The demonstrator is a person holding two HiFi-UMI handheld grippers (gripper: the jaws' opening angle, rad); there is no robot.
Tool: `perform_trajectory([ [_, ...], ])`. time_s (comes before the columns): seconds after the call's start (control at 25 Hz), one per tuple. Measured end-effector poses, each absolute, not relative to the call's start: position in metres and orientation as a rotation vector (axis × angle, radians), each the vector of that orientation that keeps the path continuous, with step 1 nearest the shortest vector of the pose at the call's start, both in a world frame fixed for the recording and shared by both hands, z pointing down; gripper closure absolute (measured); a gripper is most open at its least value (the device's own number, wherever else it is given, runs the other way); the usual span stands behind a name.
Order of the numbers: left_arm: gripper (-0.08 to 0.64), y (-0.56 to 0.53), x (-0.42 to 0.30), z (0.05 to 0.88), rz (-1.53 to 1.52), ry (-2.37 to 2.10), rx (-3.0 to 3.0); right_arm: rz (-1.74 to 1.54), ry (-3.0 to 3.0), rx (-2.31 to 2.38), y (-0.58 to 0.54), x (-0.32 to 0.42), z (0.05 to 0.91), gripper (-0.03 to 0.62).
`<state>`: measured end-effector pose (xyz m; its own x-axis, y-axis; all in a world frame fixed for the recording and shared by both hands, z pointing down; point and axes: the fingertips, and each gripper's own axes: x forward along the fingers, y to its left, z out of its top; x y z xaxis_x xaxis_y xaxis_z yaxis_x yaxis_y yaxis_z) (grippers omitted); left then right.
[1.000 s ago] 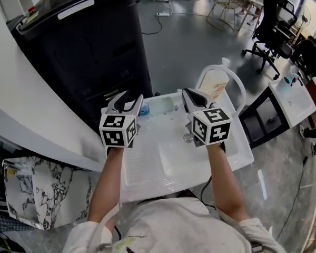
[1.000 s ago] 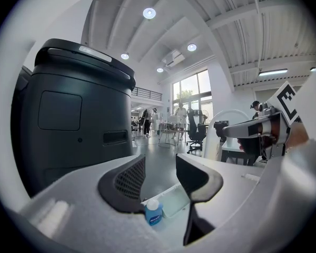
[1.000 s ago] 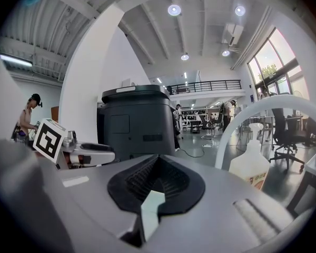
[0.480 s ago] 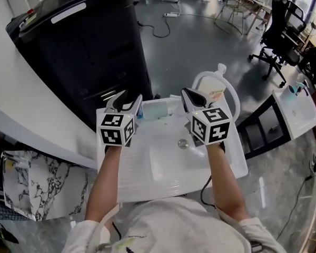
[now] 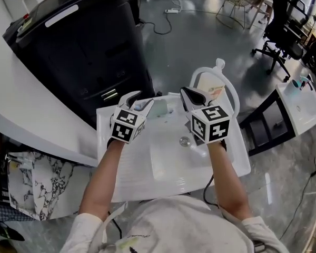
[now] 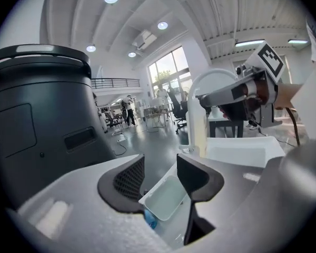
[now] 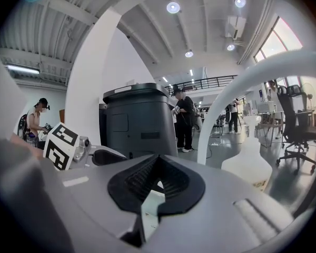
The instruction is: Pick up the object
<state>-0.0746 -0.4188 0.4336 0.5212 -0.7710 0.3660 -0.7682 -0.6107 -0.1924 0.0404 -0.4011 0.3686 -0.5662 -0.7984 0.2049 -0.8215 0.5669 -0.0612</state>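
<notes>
Behind the basin, the tray lies just ahead of the left gripper's freshly widened, empty jaws.

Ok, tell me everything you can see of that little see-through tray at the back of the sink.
The tray is a small, shallow rectangular box, open on top, pale green and translucent, plastic by its look, seemingly empty. It lies on the back ledge of the white sink. A small blue thing sits at its near corner; whether they touch is unclear. The left tongs, whose jaws have just been opening, stand open just short of it, framing it without touching.
</notes>
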Motion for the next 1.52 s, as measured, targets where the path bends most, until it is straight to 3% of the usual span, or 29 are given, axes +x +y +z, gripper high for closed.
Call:
perform_trajectory([
  [0.76, 0.362, -0.413, -0.019, 0.529, -1.270, 0.761, -2.494, 0.259, -2.607, 1.429, -0.400, 0.060, 0.380, 0.589],
  [1.52, 0.386, -0.420, -0.018, 0.611, -1.591, 0.554, -2.336, 0.306, -2.557, 1.469, -0.403, 0.083, 0.401, 0.589],
])
